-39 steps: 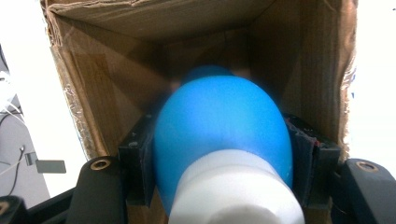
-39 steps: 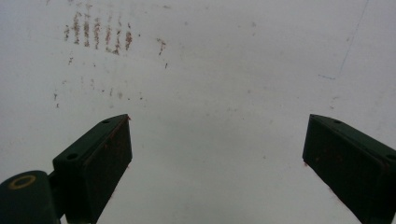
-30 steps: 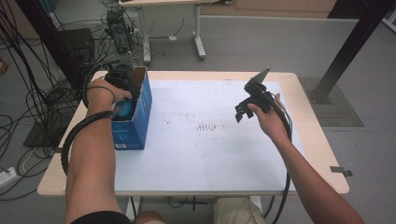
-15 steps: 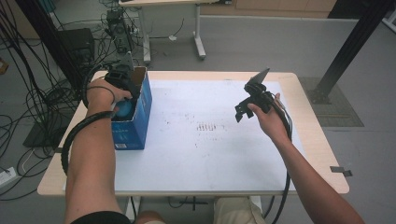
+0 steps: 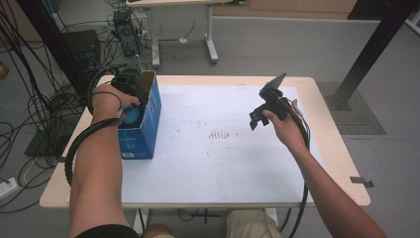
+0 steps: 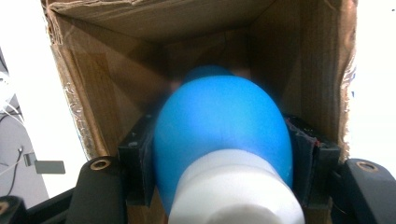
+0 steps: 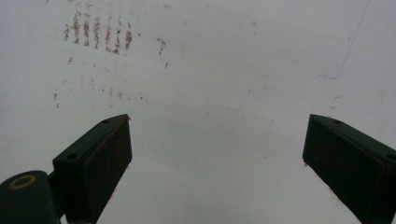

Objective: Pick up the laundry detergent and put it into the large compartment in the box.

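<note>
Grippers work at a white surface [image 5: 223, 163] in the high view: the left gripper [image 5: 130, 91] reaches into the open top of a blue cardboard box [image 5: 146, 129] at the surface's left edge, while the right gripper [image 5: 265, 106] hangs above the right half, well apart. Left gripper view: jaws clamped on a blue bulb with a white neck [image 6: 224, 140] inside the box's brown interior [image 6: 116, 56]. Right gripper view: jaws spread wide over the bare surface [image 7: 224, 84], near faint brown marks [image 7: 98, 32].

grey floor [image 5: 277, 44], cables [image 5: 34, 106], second table [image 5: 173, 2]
</note>
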